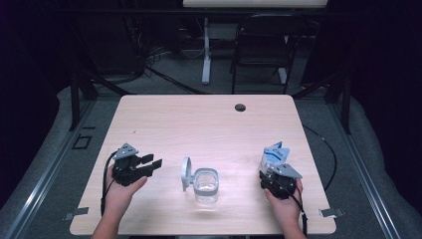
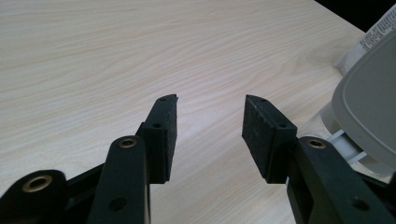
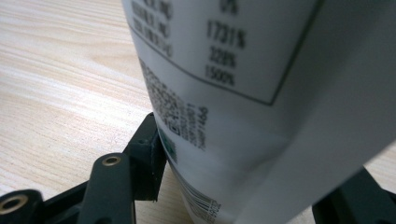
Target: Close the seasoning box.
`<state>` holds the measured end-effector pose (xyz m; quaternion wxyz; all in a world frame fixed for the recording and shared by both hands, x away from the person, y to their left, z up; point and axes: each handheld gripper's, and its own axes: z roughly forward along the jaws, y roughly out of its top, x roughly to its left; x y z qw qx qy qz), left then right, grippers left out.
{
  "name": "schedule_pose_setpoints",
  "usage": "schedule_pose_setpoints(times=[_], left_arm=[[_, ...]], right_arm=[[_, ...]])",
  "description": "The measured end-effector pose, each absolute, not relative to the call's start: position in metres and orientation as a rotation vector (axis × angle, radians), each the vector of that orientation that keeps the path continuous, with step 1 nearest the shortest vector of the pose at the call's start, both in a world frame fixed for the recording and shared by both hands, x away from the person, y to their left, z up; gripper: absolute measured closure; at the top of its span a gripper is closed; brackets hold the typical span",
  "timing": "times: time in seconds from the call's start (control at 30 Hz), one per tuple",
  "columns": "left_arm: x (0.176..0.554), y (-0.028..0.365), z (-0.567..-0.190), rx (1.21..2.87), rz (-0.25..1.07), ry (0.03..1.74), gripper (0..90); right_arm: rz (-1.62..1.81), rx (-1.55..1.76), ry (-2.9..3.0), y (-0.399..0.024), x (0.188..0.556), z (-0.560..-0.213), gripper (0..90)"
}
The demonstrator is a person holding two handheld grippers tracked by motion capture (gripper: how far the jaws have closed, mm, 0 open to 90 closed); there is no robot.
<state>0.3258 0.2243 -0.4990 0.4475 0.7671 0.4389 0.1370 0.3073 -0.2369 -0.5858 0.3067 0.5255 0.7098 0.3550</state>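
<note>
table (image 1: 164,119): light wood, round hole (image 1: 240,107) at far edge | chair (image 1: 261,45): behind table | floor (image 1: 50,149): grey

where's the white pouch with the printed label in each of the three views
High view: the pouch stands right of centre, gripped by the right gripper.
Left gripper view: a white printed corner at the top right edge looks like the pouch, though that is uncertain.
Right gripper view: it rises close up between the jaws.
Shared landmark: the light wooden table.
</note>
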Motion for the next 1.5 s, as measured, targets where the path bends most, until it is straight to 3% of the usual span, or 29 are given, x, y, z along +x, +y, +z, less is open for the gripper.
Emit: schedule_pose_setpoints(times=[1.5], left_arm=[[0.3268, 0.2285, -0.5001, 1.893, 0.339, 1.098, 55.9]], right_arm=[[0.992, 1.228, 1.954, -0.2382, 0.3006, -0.5847, 44.6]])
